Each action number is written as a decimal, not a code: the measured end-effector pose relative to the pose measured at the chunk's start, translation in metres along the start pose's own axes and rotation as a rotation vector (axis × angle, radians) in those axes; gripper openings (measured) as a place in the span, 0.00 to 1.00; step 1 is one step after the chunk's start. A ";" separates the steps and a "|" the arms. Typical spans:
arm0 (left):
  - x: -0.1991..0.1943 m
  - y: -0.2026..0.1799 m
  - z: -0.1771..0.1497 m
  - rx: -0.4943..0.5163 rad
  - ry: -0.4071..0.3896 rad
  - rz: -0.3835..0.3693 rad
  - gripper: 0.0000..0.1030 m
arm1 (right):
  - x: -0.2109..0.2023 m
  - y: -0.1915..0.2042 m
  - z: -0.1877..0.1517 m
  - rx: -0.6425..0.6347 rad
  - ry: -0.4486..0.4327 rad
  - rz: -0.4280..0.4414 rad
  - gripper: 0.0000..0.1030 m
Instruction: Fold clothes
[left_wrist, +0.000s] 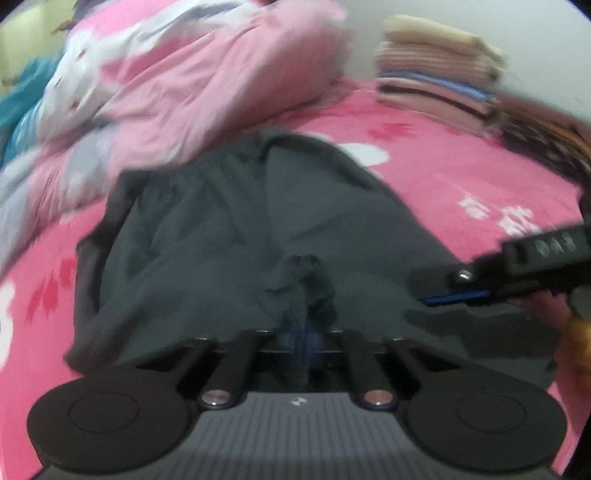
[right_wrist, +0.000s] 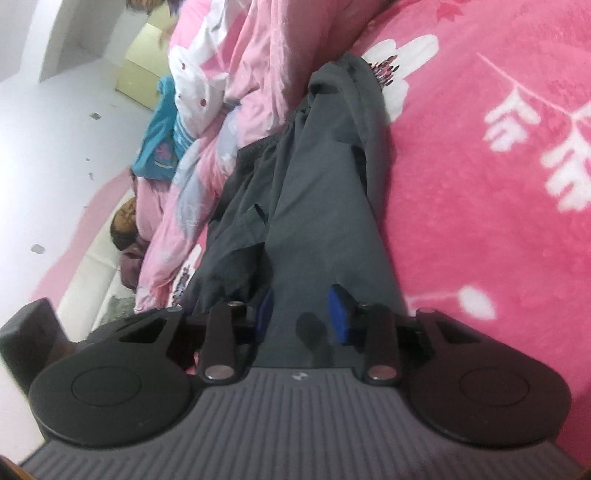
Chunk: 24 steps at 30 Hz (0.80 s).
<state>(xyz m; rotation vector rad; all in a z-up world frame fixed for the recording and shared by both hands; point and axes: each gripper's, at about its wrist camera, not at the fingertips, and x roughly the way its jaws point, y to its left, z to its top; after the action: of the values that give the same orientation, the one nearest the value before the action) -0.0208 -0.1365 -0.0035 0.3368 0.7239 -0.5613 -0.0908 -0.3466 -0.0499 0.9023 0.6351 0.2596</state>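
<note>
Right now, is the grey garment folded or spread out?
Mostly spread: the grey garment lies flat across the pink blanket, with only a small bunch pinched in the left gripper.

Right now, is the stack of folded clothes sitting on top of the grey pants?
No, the stack sits far back on the pink blanket by the wall, well apart from the grey pants.

Around me: a bed, bedding and a bare floor

I see a pink floral blanket (right_wrist: 498, 155) covering the bed, a crumpled pink-and-white quilt (left_wrist: 192, 85) heaped on it, and a teal cloth (right_wrist: 160, 147) beside that quilt. A pale yellow box (right_wrist: 138, 72) stands on the white floor (right_wrist: 48, 155), which carries a few small dark scraps.
</note>
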 end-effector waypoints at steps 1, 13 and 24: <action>-0.006 0.006 -0.002 -0.049 -0.008 -0.001 0.05 | -0.001 -0.001 0.000 -0.004 -0.001 0.008 0.28; -0.139 0.118 -0.060 -0.694 -0.251 0.271 0.05 | -0.001 -0.001 -0.001 -0.022 -0.005 0.025 0.27; -0.157 0.179 -0.154 -1.150 -0.125 0.365 0.34 | -0.001 0.000 -0.003 -0.042 -0.010 0.016 0.27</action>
<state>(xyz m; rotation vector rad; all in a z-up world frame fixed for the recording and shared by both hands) -0.0924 0.1372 0.0153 -0.6266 0.7335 0.2262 -0.0934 -0.3455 -0.0508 0.8683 0.6116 0.2813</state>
